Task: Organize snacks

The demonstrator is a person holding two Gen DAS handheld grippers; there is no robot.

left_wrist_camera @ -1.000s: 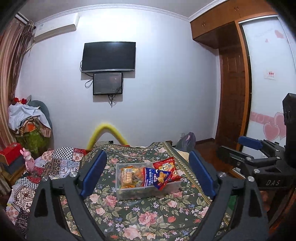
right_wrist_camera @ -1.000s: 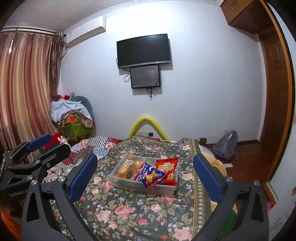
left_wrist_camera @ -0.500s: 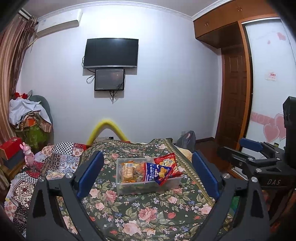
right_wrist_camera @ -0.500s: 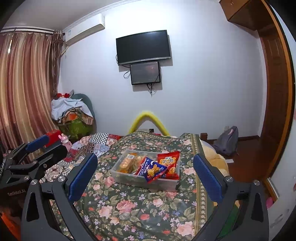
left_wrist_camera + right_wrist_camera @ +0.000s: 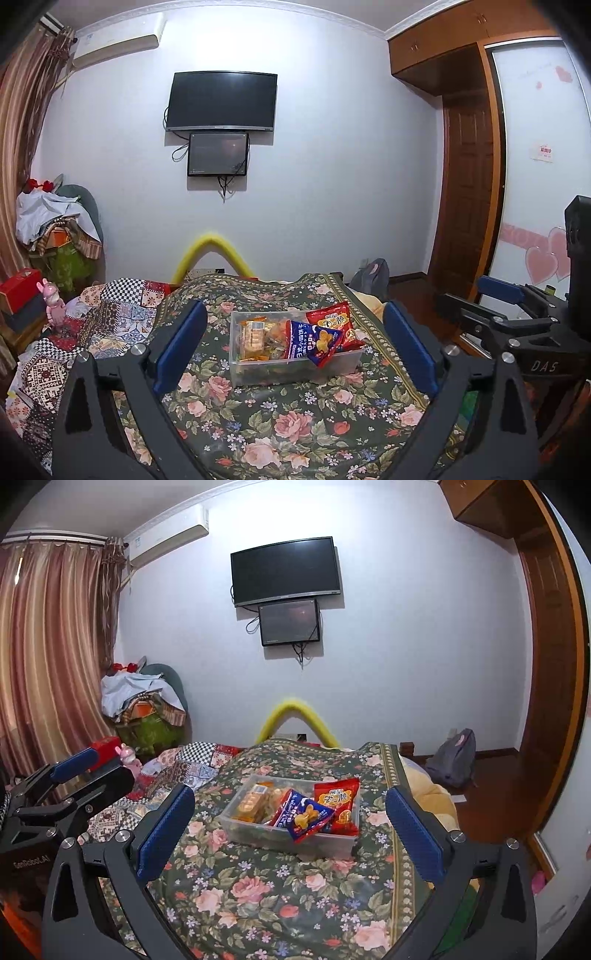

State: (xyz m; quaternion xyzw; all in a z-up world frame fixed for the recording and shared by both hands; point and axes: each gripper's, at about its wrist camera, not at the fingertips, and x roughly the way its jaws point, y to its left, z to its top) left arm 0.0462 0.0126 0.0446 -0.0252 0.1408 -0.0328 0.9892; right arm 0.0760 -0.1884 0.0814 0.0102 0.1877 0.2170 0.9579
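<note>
Clear snack bin (image 5: 295, 363), on floral bedspread (image 5: 295, 424): holds orange packets, blue chip bag (image 5: 314, 341), red bag (image 5: 332, 321). Left gripper (image 5: 291, 347) and right gripper (image 5: 290, 830): jaws released, wide apart, empty; bin lies ahead between them, untouched.

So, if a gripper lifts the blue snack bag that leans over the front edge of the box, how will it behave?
The blue snack bag looks puffy and thin-skinned, so probably light and floppy. Its glossy film may slip between the pads. It rests against the red bag in the clear box, so that one may shift.
</note>
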